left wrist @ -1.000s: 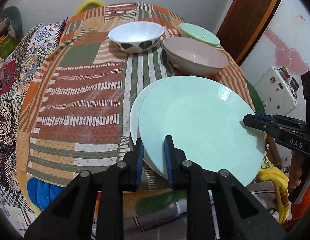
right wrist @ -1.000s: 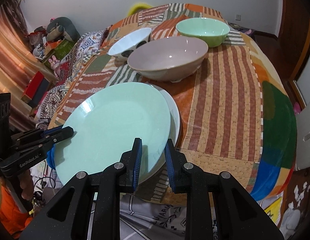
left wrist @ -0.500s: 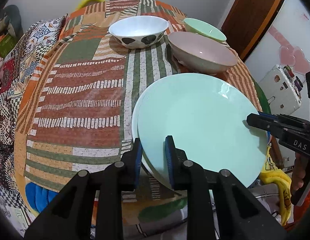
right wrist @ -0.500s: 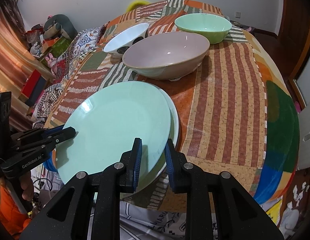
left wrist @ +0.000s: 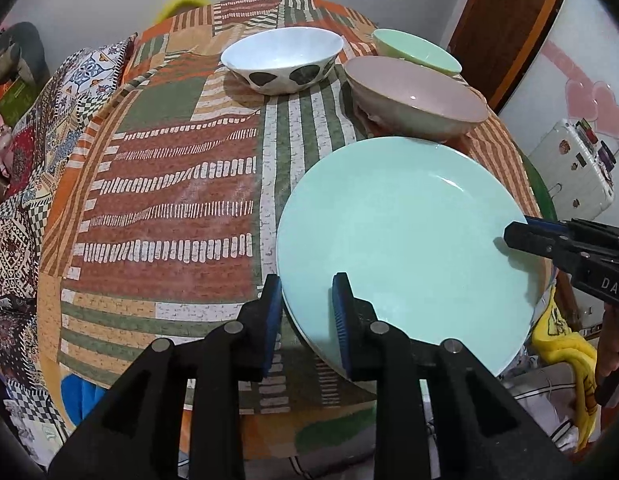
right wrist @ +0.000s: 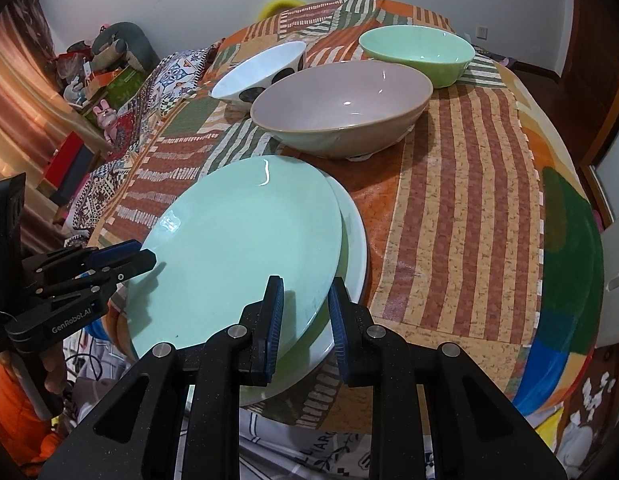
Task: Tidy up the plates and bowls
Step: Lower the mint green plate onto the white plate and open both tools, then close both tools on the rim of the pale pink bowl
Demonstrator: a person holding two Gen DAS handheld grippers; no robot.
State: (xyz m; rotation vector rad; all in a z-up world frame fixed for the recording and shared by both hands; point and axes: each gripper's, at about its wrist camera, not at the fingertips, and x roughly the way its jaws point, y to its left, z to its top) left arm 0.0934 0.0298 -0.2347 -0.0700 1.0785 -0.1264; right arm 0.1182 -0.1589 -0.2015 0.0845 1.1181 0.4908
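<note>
1. Left wrist view: looking down on the green plate [left wrist: 405, 240], low over the patchwork tablecloth [left wrist: 169, 200], near rim sitting between the pads of the left gripper [left wrist: 305, 304]. Just been opening up here, with the rim between the pads but no clear squeeze on it (reads as letting go). Right gripper [left wrist: 513, 236] nipped onto the plate's right-hand rim. Further back: pinkish bowl [left wrist: 417, 96], spotted white bowl [left wrist: 283, 56], green bowl [left wrist: 417, 50], all standing separately, none nested.

2. Right wrist view: fingers drawn close together and clamped on the green plate's near edge. Shows something hidden from the other camera: a white plate [right wrist: 355, 248] underneath. Green one seems to rest on it, shoved off-centre to the left, leaving a white crescent poking out on the right. Also catches the left gripper side-on, straddling the rim at far left.

3. Step in hand, at a guess: finishing the plate stack. Next up, probably: nudge the green plate square over the white one, loosen the right-hand grip, and back both tools out without dragging the plate along. Then on to nesting the bowls.
</note>
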